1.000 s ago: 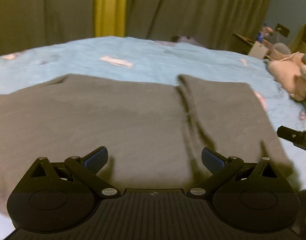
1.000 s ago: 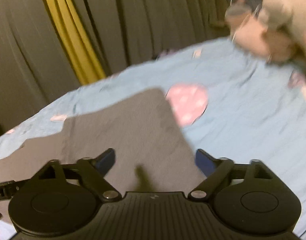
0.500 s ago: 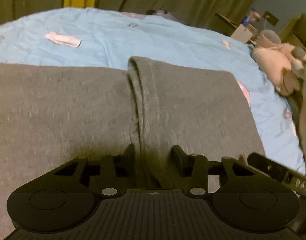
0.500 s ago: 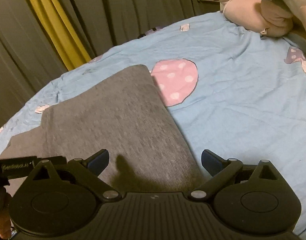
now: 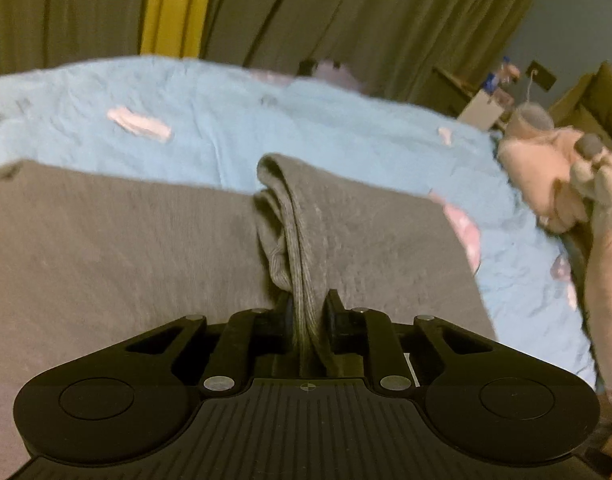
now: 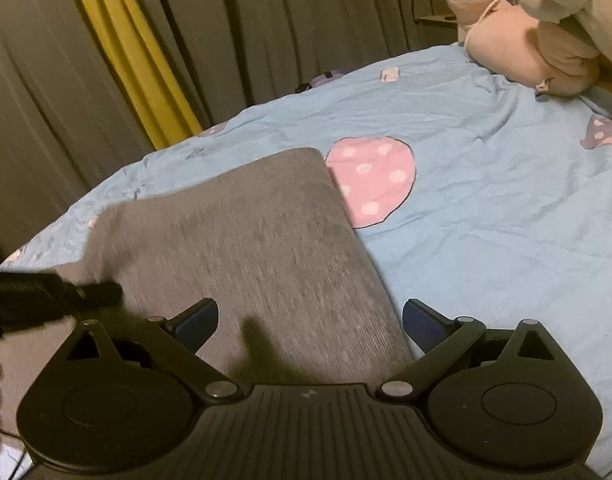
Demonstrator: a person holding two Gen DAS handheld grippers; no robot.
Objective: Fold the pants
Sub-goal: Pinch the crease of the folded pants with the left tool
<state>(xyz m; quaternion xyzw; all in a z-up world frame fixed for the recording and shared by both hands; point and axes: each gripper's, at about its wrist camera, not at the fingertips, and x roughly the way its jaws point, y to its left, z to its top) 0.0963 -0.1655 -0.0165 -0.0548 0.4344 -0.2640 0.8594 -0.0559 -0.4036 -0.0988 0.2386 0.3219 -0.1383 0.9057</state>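
Observation:
Dark grey pants (image 5: 105, 248) lie flat across a blue bedsheet (image 5: 265, 120). A raised ridge of their fabric (image 5: 293, 236) runs straight into my left gripper (image 5: 308, 308). Its jaws are closing with that ridge pinched between the pads. In the right wrist view the pants (image 6: 245, 240) end in a straight right edge. My right gripper (image 6: 310, 316) hovers open over that edge, one finger above cloth, the other above the sheet. Nothing is between its fingers. The left gripper's tip (image 6: 45, 300) shows as a dark blur at the left.
A pink plush toy (image 6: 526, 52) lies at the bed's far right, also seen as plush toy (image 5: 538, 176). A pink spotted print (image 6: 374, 184) on the sheet borders the pants' corner. A person's forearm (image 5: 602, 280) is at the right. Olive and yellow curtains (image 6: 117, 40) hang behind.
My left gripper went from wide open to closed on the pants' ridge, and the ridge now stands up higher. The right gripper stayed open in nearly the same place.

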